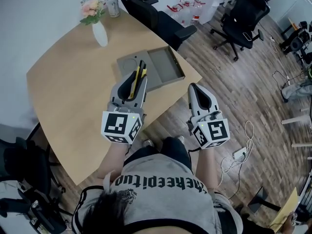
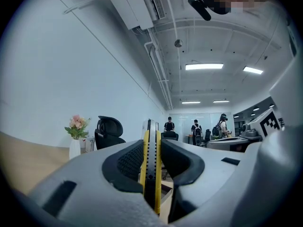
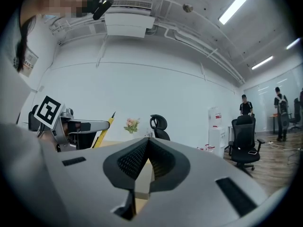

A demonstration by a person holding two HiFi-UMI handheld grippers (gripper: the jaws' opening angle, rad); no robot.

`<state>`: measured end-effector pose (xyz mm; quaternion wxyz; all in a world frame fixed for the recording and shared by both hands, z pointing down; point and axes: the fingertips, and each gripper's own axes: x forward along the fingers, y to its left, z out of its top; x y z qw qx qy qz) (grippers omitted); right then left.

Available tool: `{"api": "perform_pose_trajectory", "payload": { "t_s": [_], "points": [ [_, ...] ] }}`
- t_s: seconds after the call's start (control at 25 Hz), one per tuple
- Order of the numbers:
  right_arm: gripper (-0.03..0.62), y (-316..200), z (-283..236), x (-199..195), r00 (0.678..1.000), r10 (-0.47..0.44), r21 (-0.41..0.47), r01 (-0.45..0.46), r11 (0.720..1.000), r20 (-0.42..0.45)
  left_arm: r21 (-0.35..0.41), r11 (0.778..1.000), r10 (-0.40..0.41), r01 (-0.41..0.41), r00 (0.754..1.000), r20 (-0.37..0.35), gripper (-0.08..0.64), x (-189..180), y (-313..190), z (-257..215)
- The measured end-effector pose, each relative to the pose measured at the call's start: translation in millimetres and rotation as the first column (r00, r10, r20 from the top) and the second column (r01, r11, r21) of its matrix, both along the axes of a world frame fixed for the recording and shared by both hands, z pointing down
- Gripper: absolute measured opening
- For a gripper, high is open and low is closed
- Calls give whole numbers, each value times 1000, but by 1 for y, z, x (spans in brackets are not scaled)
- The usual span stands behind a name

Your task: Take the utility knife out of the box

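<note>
The grey box [image 1: 168,65] lies open near the table's front corner, and what shows of its tray and lid is bare. In the head view my left gripper [image 1: 138,78] hovers just in front of the box, shut on the yellow-and-black utility knife [image 1: 140,72]. The knife stands on edge between the pads and pokes out past the fingertips. The left gripper view shows the knife [image 2: 150,160] clamped between the jaws of the left gripper [image 2: 151,148], pointing level. My right gripper [image 1: 196,88] hangs off the table's edge over the floor. It is shut [image 3: 147,141] and holds nothing.
A white vase of pink flowers [image 1: 99,30] stands at the table's far side. Black office chairs [image 1: 156,13] [image 1: 243,18] stand behind the table. A power strip and cables [image 1: 239,152] lie on the wooden floor at right. Several people stand far off [image 2: 196,129].
</note>
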<state>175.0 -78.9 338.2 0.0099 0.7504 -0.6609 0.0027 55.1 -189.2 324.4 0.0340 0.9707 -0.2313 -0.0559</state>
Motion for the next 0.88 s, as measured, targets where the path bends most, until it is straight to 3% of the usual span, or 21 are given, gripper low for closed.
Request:
{"api": "perform_pose_trajectory", "payload": {
  "t_s": [0.48, 0.88],
  "points": [
    [6, 5, -18, -8, 999, -46, 14, 46, 999, -24, 44, 998, -38, 41, 998, -49, 126, -14, 11, -23],
    [6, 38, -22, -9, 994, -111, 11, 112, 994, -16, 52, 993, -106, 110, 992, -73, 126, -20, 50, -31]
  ]
}}
